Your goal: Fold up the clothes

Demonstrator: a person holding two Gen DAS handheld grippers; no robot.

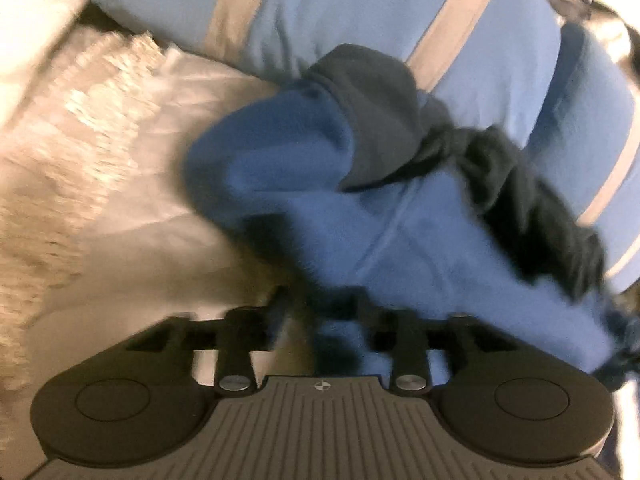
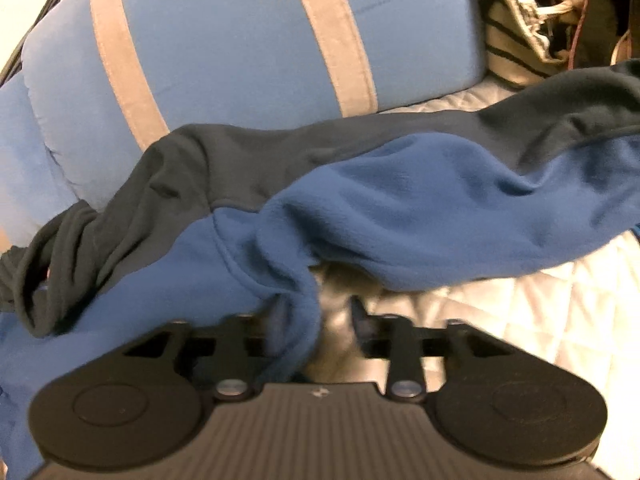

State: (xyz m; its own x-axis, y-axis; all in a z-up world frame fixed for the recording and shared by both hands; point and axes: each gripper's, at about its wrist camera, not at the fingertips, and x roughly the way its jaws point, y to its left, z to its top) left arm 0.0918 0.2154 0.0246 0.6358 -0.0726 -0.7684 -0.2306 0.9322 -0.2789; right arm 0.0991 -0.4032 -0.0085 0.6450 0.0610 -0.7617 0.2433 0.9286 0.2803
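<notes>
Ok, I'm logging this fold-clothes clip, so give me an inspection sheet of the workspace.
Surface: white quilted cover, creased.
Job's things: blue and navy fleece, unfolded, bunched, draped against the cushion.
Clutter: light blue cushion with tan stripes; striped cloth behind it.
Grippers: left gripper has fleece between its fingers, blurred; right gripper is at the fleece edge, grip unclear.
Cables: thin cords, far right, blurred.
Surroundings: beige textured fabric at left.
</notes>
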